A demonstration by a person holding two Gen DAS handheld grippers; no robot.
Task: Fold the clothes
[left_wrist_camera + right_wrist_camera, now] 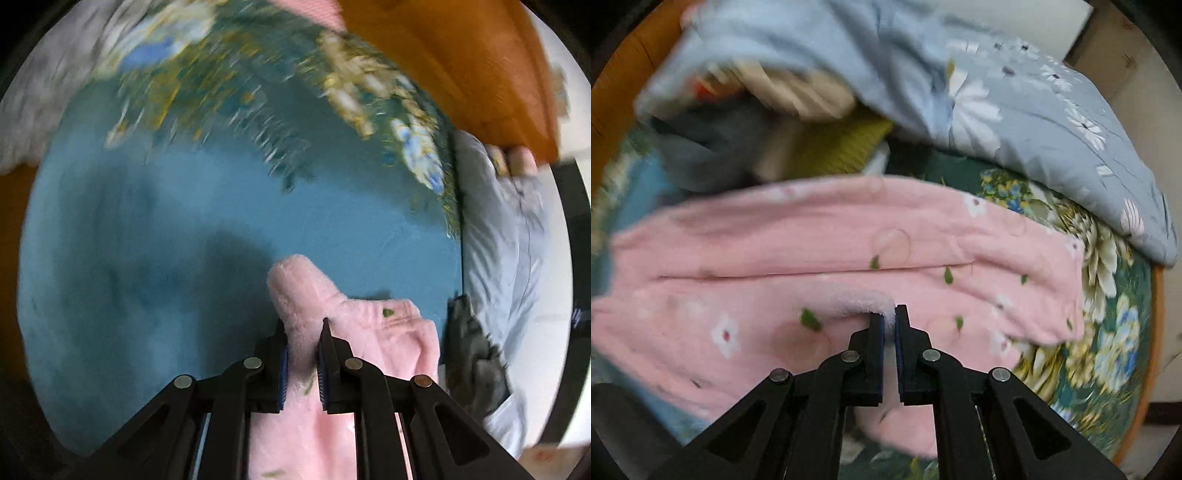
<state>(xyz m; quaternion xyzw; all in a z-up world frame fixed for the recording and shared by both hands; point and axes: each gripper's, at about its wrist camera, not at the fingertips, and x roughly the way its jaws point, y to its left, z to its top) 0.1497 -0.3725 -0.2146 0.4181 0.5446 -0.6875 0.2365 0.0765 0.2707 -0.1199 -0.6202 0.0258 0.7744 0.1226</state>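
Observation:
A pink fleece garment with small flowers and green leaves lies on the bed. In the left wrist view my left gripper [303, 325] is shut on a thick fold of the pink garment [354, 332], which hangs toward the camera over the blue sheet [166, 240]. In the right wrist view my right gripper [890, 314] is shut on a fuzzy edge of the pink garment [849, 243], which is spread wide and folded lengthwise below it.
A grey-blue flowered quilt [1015, 110] lies bunched at the back right, also at the right of the left view [498, 229]. A pile of mixed clothes [798, 122] sits behind the garment. The green floral bedspread [1108, 332] and orange wooden bed frame [461, 55] border the area.

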